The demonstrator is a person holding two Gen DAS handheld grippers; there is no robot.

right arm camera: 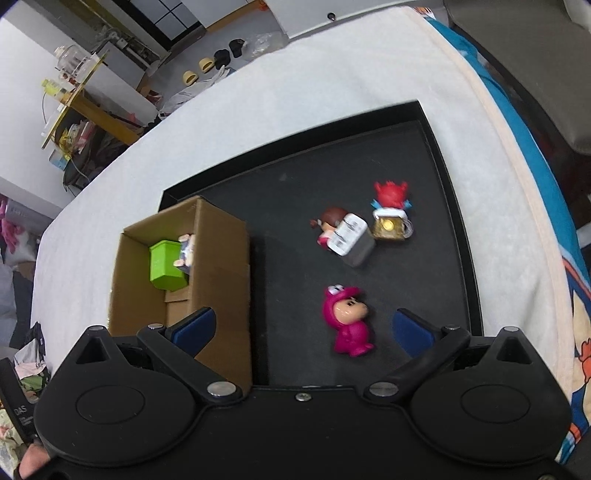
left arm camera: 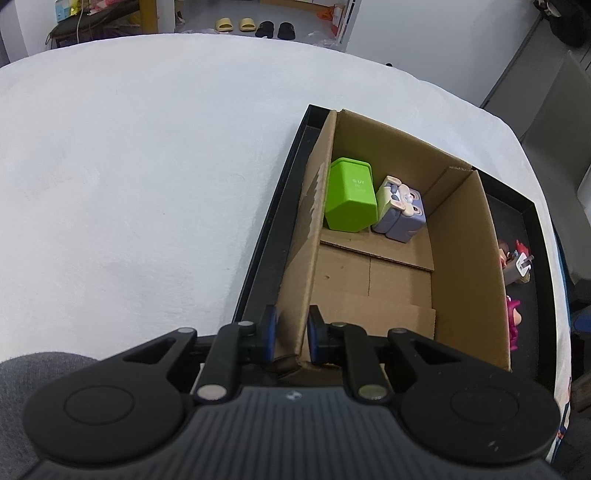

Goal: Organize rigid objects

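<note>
A white cloth (left arm camera: 129,166) covers the table. Far off, on the grey floor (left arm camera: 207,16), sit yellow slippers (left arm camera: 236,25) and black slippers (left arm camera: 275,29). A messy shelf (right arm camera: 77,107) stands far left.

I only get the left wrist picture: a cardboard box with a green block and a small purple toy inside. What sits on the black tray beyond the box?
Observer: A pink figure lies on the black tray, right between the open fingers of the right gripper.
Operator: Anything else out there?
Observer: Yes, a white plug leans on a brown-haired doll farther back.
Operator: And the red thing I glimpse?
Observer: A red-haired figure on a gold base, beside the plug.
Operator: Does the box fill the tray?
Observer: No, the cardboard box takes only its left side.
</note>
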